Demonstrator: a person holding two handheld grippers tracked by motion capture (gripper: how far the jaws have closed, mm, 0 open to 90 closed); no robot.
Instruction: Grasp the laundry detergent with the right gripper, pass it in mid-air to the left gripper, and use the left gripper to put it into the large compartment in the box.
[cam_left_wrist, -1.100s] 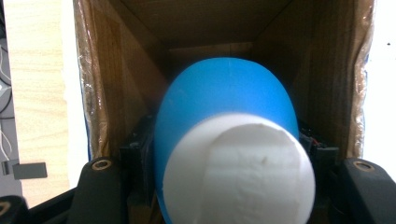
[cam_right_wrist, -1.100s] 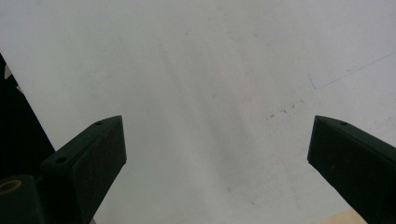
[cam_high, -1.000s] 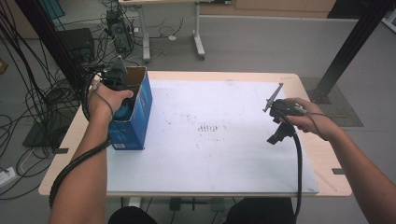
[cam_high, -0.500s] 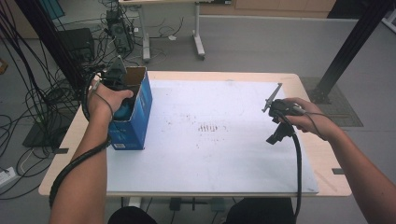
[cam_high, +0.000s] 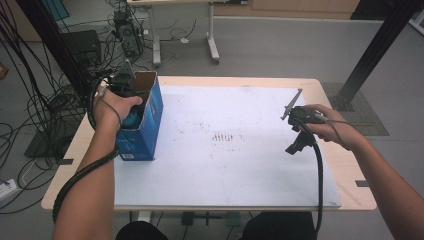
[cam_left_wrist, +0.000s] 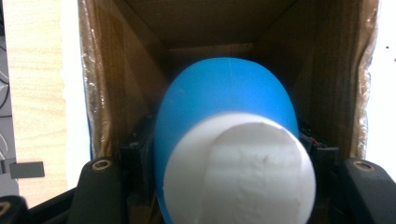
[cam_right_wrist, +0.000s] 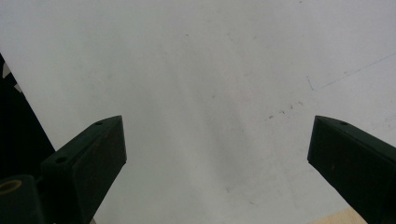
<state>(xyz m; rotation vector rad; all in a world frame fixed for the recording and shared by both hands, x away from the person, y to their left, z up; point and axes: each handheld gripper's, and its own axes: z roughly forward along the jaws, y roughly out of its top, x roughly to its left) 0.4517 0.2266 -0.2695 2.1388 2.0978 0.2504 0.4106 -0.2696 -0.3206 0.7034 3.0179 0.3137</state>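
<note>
At the left of the bench (cam_high: 90, 137), a blue cardboard box (cam_high: 145, 127) is seen standing upright on the white sheet (cam_high: 225, 170), its open top facing up and its brown inside visible. The left gripper (cam_high: 132, 112) is held by the left hand (cam_high: 112, 107) and reaches down into the box's opening. In the left gripper view, the fingers (cam_left_wrist: 135, 158) are closed tightly on a blue egg-shaped thing with a white rounded end (cam_left_wrist: 229, 154), which is gripped from both sides and sits inside the box (cam_left_wrist: 112, 93), between its cardboard walls; whether it touches the bottom cannot be told. Toward the middle of the sheet, faint dark marks (cam_high: 222, 136) are seen. At the right, well apart from the box, the right gripper (cam_high: 296, 146) is held by the right hand (cam_high: 325, 125) above the sheet, pointing down at it. In the right gripper view, its fingers (cam_right_wrist: 91, 158) are spread wide apart with nothing between them, and the bare white sheet (cam_right_wrist: 210, 93) is seen beneath.
</note>
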